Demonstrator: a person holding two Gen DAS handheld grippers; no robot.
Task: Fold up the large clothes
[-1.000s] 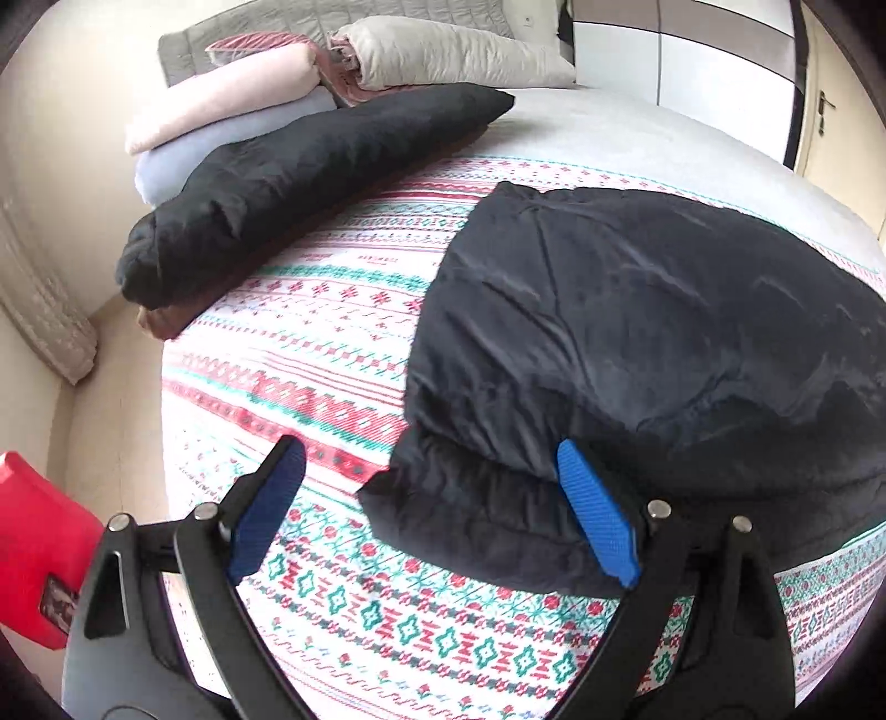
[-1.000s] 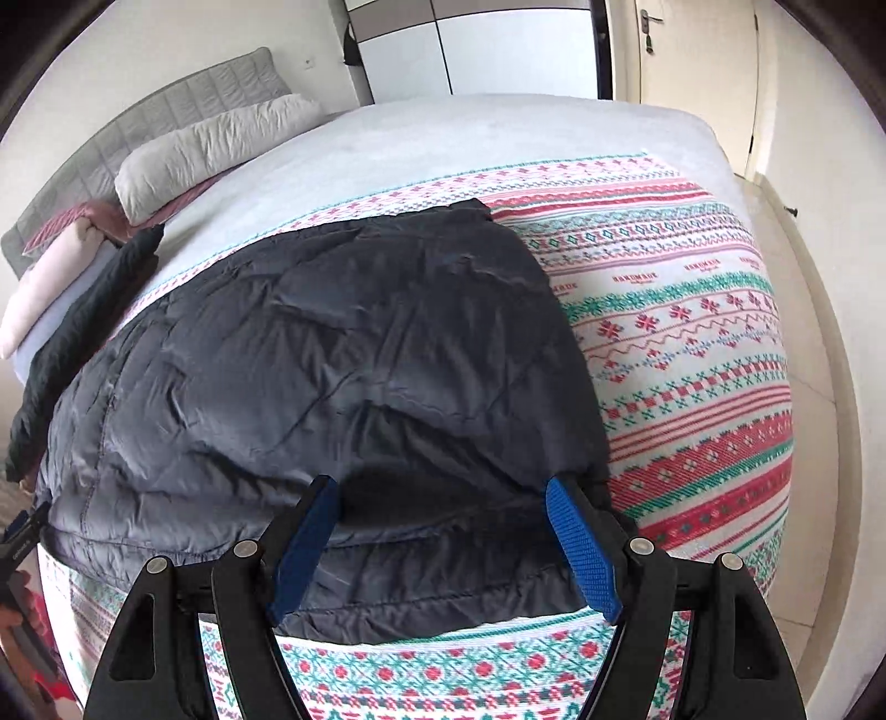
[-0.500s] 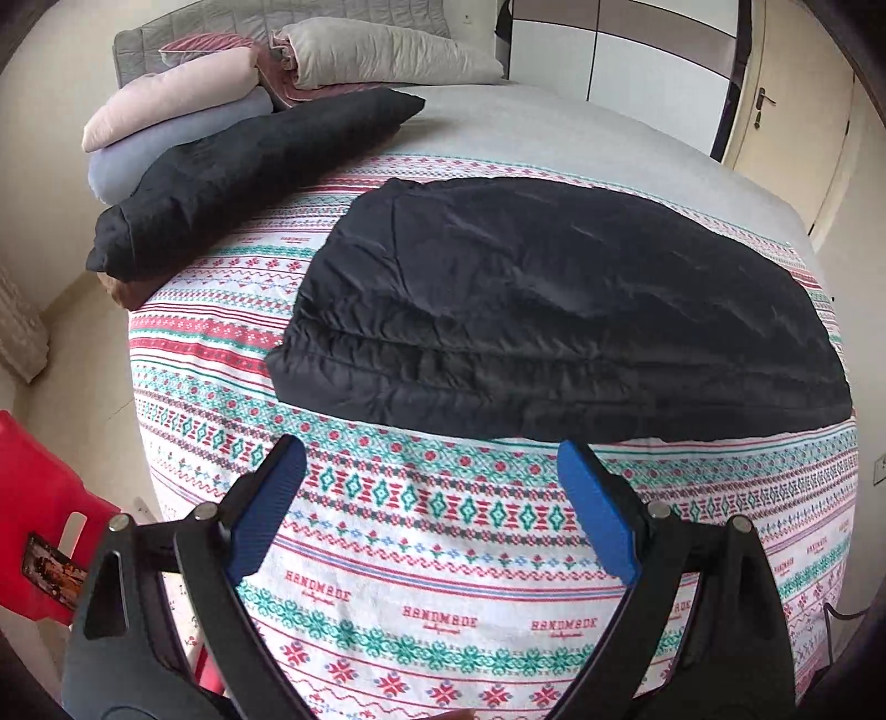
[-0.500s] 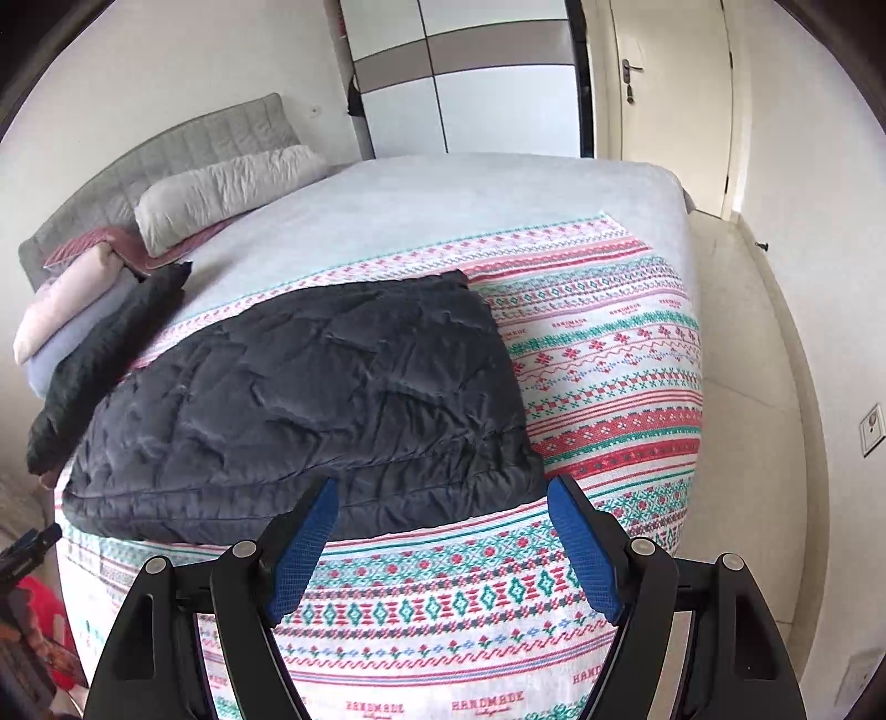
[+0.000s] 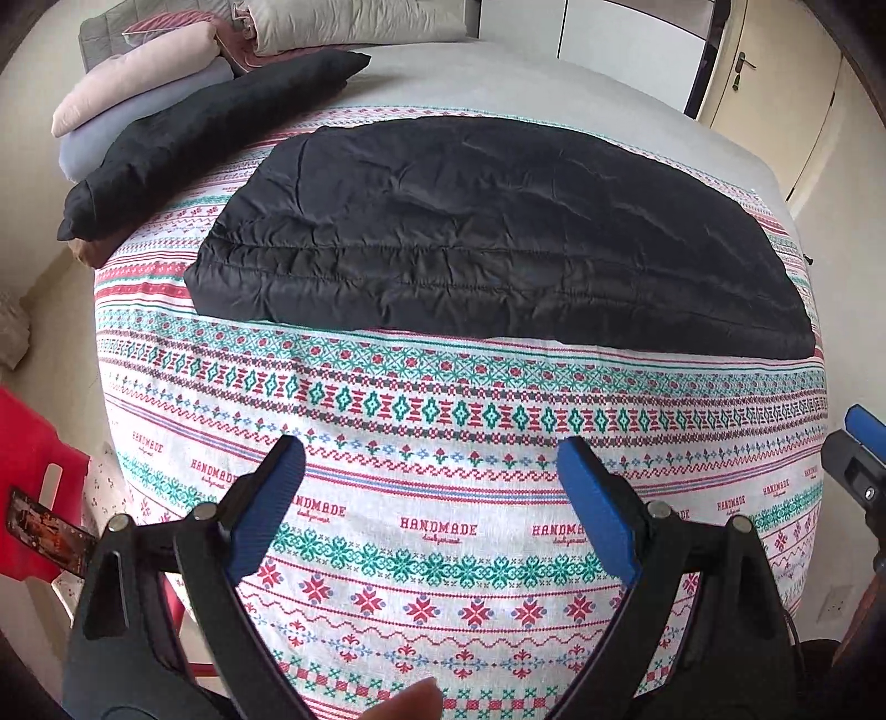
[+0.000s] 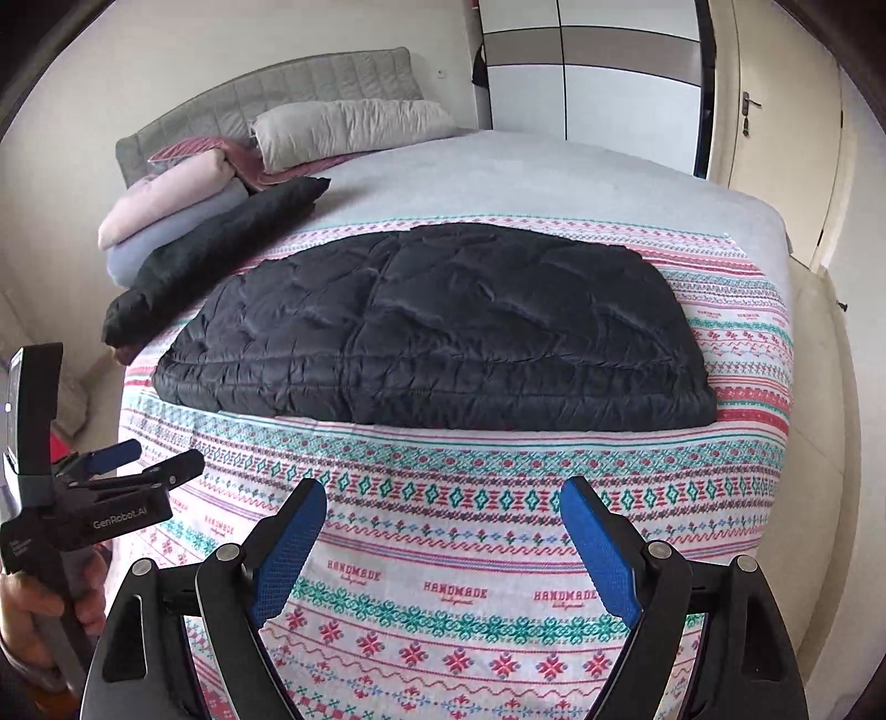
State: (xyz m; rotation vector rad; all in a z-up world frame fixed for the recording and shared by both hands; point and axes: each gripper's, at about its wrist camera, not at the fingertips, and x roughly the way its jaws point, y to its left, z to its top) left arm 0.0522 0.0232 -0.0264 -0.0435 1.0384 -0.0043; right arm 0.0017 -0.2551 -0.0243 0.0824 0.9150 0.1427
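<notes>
A black quilted jacket (image 5: 498,238) lies folded into a flat rectangle on the patterned bedspread (image 5: 443,432); it also shows in the right wrist view (image 6: 437,332). My left gripper (image 5: 432,471) is open and empty, held back above the bed's near edge, well short of the jacket. My right gripper (image 6: 443,509) is open and empty, also back from the jacket. The left gripper shows from the side in the right wrist view (image 6: 144,462). The right gripper's fingers (image 5: 864,426) show at the right edge of the left wrist view.
A folded black garment (image 5: 210,127), pink and lilac folded items (image 5: 138,77) and a grey pillow (image 5: 354,22) lie along the far left by the headboard. A red stool (image 5: 33,476) stands left of the bed. A wardrobe and a door (image 6: 775,127) are at the far right.
Both grippers have pulled back from the jacket's near edge toward the foot of the bed. The jacket lies still, folded.
</notes>
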